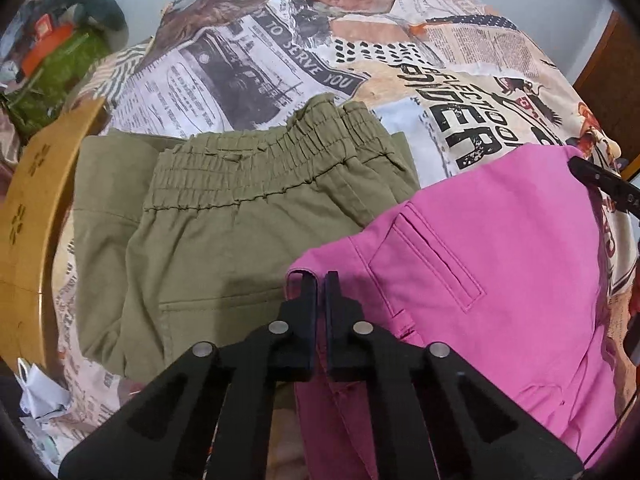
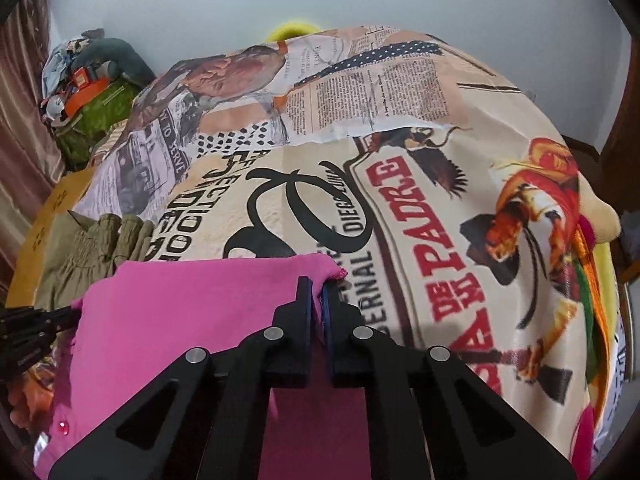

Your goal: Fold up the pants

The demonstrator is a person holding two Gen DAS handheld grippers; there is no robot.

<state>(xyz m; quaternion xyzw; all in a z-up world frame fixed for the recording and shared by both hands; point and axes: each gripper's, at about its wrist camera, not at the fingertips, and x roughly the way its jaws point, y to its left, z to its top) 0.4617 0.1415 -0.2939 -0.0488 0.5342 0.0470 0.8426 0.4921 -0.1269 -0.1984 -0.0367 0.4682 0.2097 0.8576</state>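
Pink pants (image 1: 480,272) lie on a bed with a newspaper-print cover (image 1: 280,60). In the left wrist view my left gripper (image 1: 319,280) is shut on the pink fabric's left corner, where a fold of cloth sits between its fingers. The right gripper's tip (image 1: 600,184) shows at the pink fabric's far right edge. In the right wrist view my right gripper (image 2: 317,288) is shut on the pink pants (image 2: 192,304) near their right corner. The left gripper (image 2: 36,328) appears at the pink edge on the left.
Folded olive-green pants (image 1: 224,216) with an elastic waistband lie left of the pink ones (image 2: 92,248). A curved wooden bed end (image 1: 28,220) rises at the left. Cluttered clothes and bags (image 1: 60,52) are piled beyond it. A plush toy (image 2: 600,216) lies at the bed's right edge.
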